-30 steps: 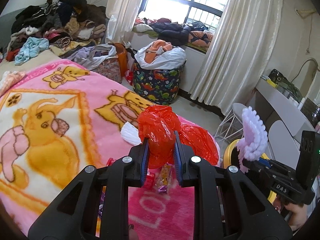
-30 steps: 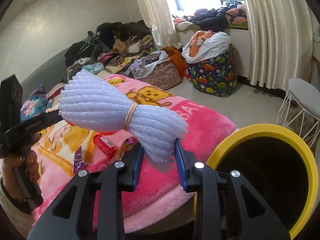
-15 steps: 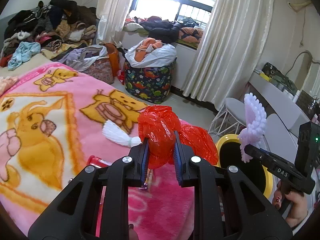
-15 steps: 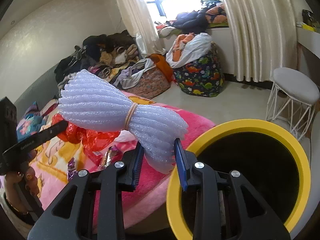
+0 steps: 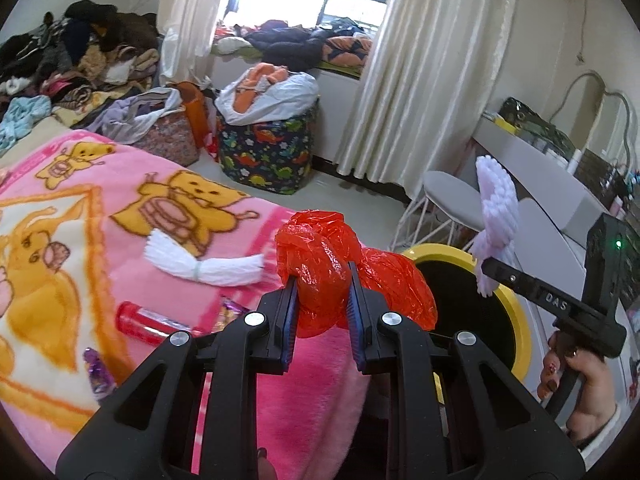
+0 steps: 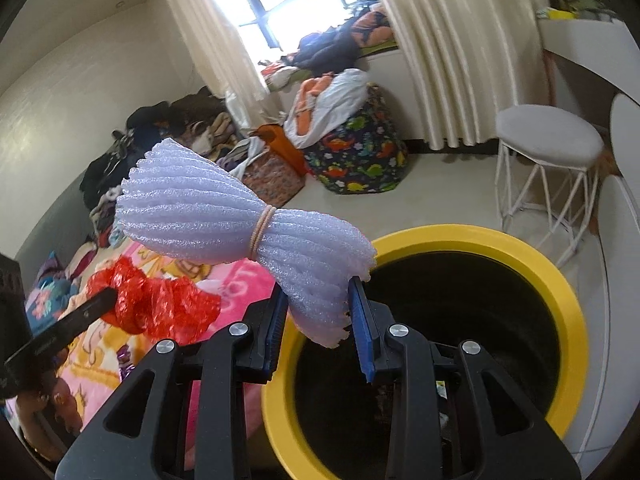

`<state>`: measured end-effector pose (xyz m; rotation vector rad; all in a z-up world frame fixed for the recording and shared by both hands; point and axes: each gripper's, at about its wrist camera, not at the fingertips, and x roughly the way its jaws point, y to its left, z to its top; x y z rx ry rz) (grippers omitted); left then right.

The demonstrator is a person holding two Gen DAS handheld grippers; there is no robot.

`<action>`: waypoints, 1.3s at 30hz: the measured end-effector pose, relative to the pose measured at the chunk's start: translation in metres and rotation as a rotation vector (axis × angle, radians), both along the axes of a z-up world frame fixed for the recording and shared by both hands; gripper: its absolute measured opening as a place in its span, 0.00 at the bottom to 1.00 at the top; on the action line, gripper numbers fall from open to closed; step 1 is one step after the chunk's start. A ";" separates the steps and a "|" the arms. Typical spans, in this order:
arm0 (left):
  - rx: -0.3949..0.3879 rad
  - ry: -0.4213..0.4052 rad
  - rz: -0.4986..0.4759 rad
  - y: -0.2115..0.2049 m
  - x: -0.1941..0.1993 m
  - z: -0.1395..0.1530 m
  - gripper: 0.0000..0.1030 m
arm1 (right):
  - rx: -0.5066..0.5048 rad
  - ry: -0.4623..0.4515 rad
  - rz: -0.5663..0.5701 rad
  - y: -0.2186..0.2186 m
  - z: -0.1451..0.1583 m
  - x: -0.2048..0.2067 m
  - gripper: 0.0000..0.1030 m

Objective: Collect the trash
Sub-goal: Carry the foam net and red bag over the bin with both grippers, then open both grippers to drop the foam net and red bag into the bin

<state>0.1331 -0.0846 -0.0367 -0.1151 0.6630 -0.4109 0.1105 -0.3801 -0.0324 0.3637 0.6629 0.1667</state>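
My left gripper (image 5: 321, 298) is shut on a crumpled red plastic bag (image 5: 320, 268), held above the pink blanket's edge, left of the yellow-rimmed trash bin (image 5: 516, 312). My right gripper (image 6: 317, 306) is shut on a white foam net bundle (image 6: 224, 212) tied with a rubber band, held over the bin's rim (image 6: 560, 292). The bundle also shows in the left wrist view (image 5: 498, 208), and the red bag in the right wrist view (image 6: 160, 304). On the blanket lie a white foam bundle (image 5: 200, 264), a red tube (image 5: 148, 318) and small wrappers (image 5: 96, 368).
The pink cartoon blanket (image 5: 100, 208) covers the bed. A dinosaur-print laundry basket (image 5: 268, 156) and clothes piles (image 5: 80, 60) stand by the window. A white stool (image 6: 548, 148) stands beyond the bin, and a white desk (image 5: 540, 164) at the right.
Both grippers have moved right toward the bin with their loads. The bin mouth now fills more of the right wrist view, and the foam bundle is over its rim.
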 end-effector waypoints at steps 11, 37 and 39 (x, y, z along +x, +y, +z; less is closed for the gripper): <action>0.057 0.005 -0.110 -0.051 -0.008 -0.012 0.15 | 0.014 0.057 -0.119 -0.038 -0.016 -0.009 0.29; 0.200 0.072 -0.340 -0.147 -0.011 -0.066 0.15 | 0.053 0.189 -0.265 -0.088 -0.051 -0.012 0.32; 0.201 0.069 -0.350 -0.151 -0.009 -0.067 0.15 | 0.060 0.196 -0.269 -0.089 -0.052 -0.013 0.34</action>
